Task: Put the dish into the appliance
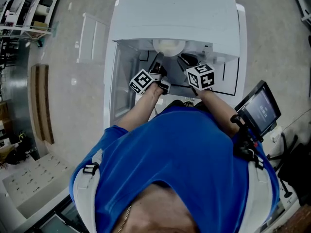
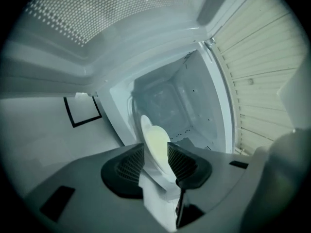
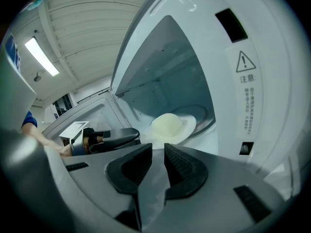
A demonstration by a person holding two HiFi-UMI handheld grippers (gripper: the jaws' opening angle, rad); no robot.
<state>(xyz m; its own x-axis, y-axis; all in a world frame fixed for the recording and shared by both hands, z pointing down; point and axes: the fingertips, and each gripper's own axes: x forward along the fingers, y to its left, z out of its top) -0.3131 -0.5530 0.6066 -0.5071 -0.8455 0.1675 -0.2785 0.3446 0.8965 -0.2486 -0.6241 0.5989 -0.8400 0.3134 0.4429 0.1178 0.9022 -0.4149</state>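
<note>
Looking along your left gripper (image 2: 155,148), you have its jaws spread wide, with the dish (image 2: 153,136) showing in the gap just past the tips and neither pad closed on it. Your right gripper (image 3: 157,148) sits just beside it, jaws a narrow gap apart with nothing between them.

The dish is round and pale cream, with a broad flat rim, so it has no long axis. It lies flat inside the white microwave oven (image 3: 272,81), resting on the round tray (image 3: 210,111) on the cavity floor. In the right gripper view it sits at centre frame, its rim level and its face upward, and your left gripper's dark fingers (image 3: 114,134) reach in from the left to end right at the rim's near edge. In the left gripper view the same dish reads as a tall oval running top to bottom, since that view is rolled over.

The oven door (image 3: 92,115) stands swung open at left of frame, and a triangular warning label (image 3: 245,62) marks the front panel at upper right.
</note>
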